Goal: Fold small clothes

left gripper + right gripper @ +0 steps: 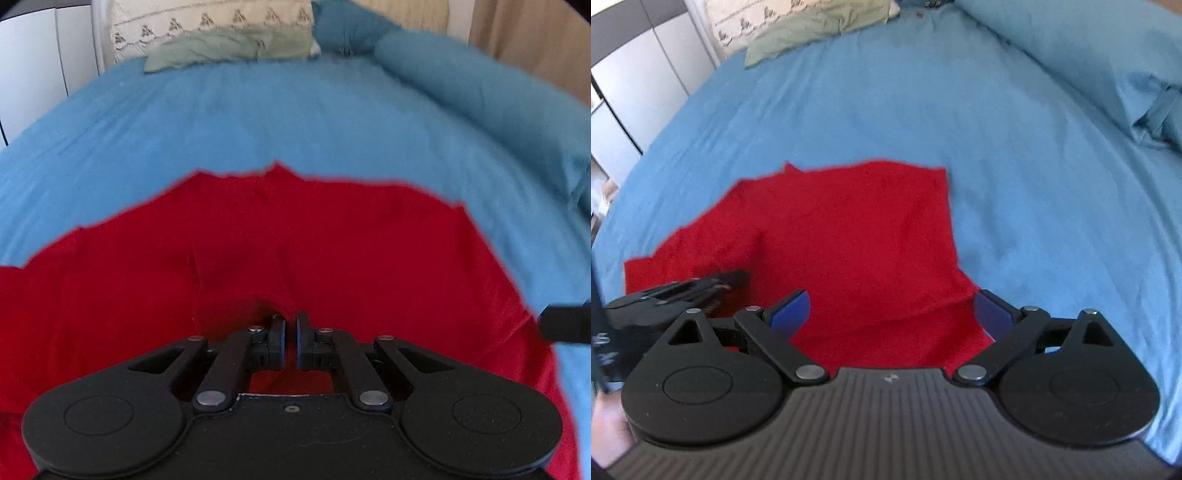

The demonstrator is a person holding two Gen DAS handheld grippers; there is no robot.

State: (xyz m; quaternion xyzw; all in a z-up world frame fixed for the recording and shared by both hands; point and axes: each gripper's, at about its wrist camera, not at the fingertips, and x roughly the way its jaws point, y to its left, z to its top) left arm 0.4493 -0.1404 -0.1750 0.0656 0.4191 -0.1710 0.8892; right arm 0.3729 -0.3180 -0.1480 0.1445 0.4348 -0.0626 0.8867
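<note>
One red cloth garment [849, 240] lies spread on the near part of the bed's blue sheet [1015, 166], partly folded over itself. Left tongs [290, 325]: jaws nearly together, a bunched pucker of the red fabric at the tips, so they appear to pinch it; right tongs [892, 310]: blue-padded jaws spread wide over the garment's near right edge, gripping nothing. Far end, left to right: one cream patterned pillow [207, 22], one green-grey crumpled cloth [221, 48], one long blue bolster [461, 85].
</note>
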